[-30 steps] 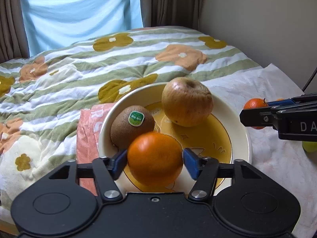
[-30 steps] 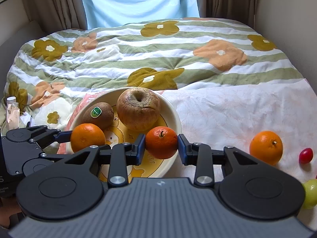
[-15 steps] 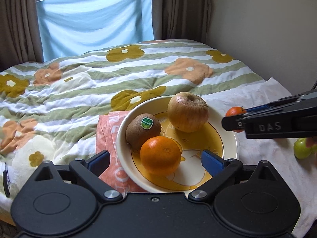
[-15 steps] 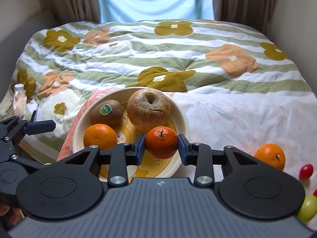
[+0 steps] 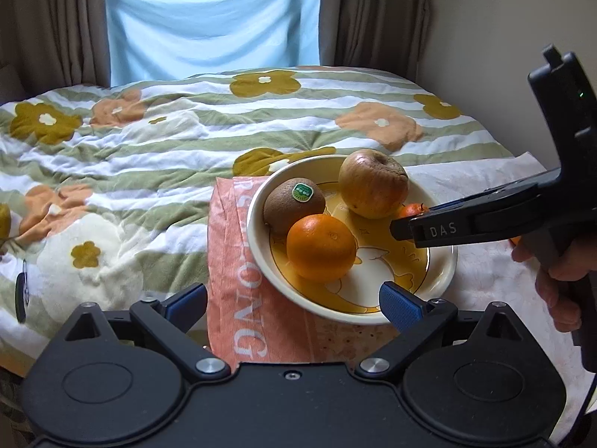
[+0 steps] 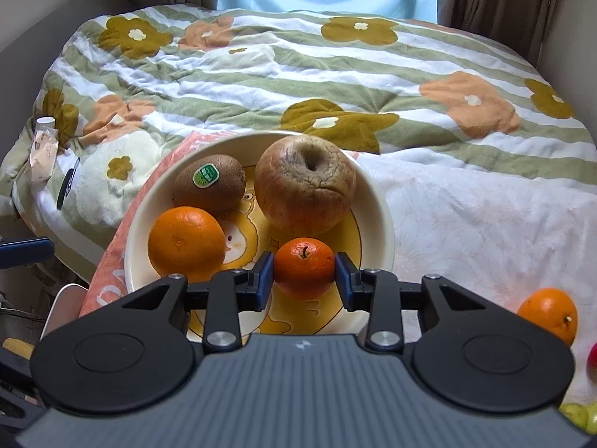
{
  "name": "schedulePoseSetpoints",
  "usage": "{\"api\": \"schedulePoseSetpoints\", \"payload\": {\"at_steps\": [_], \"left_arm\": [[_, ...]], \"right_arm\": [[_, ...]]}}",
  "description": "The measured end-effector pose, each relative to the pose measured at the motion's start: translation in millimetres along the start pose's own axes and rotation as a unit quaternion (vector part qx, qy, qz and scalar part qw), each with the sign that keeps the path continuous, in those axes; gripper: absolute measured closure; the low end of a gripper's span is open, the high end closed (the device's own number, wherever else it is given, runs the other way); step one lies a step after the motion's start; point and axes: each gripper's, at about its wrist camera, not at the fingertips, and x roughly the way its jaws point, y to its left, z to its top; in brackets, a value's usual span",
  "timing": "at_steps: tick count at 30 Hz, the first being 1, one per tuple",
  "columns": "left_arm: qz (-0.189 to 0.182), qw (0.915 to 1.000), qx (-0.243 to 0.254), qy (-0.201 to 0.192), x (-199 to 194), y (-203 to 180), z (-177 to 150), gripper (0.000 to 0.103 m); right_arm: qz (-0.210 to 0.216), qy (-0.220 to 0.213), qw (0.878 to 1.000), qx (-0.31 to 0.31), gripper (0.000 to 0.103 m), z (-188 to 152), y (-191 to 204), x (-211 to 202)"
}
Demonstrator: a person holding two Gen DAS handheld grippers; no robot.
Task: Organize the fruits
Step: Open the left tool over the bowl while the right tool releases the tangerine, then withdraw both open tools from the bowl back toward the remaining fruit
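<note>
Bed with a quilted duvet (image 6: 261,74), green and white stripes with mustard and peach flowers; pale blue curtain (image 5: 212,18) behind, brown drapes either side.

Right gripper (image 6: 304,274): blue pads clamped on a small mandarin (image 6: 304,267), glossy, stem up, held over the near part of the bowl (image 6: 377,224). In the left view that gripper comes in from the right, a hand (image 5: 559,280) on its handle, the mandarin mostly hidden behind its finger.

Left gripper (image 5: 293,302): jaws wide apart, nothing between the pads. Near bowl rim and a peach towel (image 5: 231,261) with white lettering lie just past them. The right pad overlaps the rim in view; cannot tell if it touches.

Bowl: round, shallow, cream ceramic, yellow cartoon print inside, resting partly on the towel.
- orange (image 6: 186,242), near left, dimpled skin, smooth round.
- kiwi (image 6: 209,183), behind it, brown fuzzy oval, green sticker on top; looks to touch the orange.
- apple (image 6: 306,183), back right, largest, dull wrinkled skin, deep stem pit, just beyond the mandarin.

Right of the bowl, white crinkled sheet (image 6: 485,224) over the duvet. On it a second orange (image 6: 548,313), well apart from the bowl. Red and green fruit cut by the frame edge at lower right, too clipped to name.
</note>
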Motion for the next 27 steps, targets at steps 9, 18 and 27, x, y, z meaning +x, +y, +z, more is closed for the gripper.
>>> {"api": "schedulePoseSetpoints", "payload": {"at_steps": [9,18,27], "left_arm": [[0.002,0.9999,-0.013,-0.006,-8,2,-4,0.003],[0.0,0.9998,-0.016,-0.011,-19,-1,-3,0.003],[-0.018,0.999,-0.003,-0.041,-46,-13,2,0.003]], "right_arm": [[-0.016,-0.028,0.999,-0.018,0.0,-1,3,-12],[-0.019,-0.038,0.999,0.002,0.0,-8,-3,-34],[-0.027,-0.065,0.997,0.027,0.0,-18,-7,-85]]}}
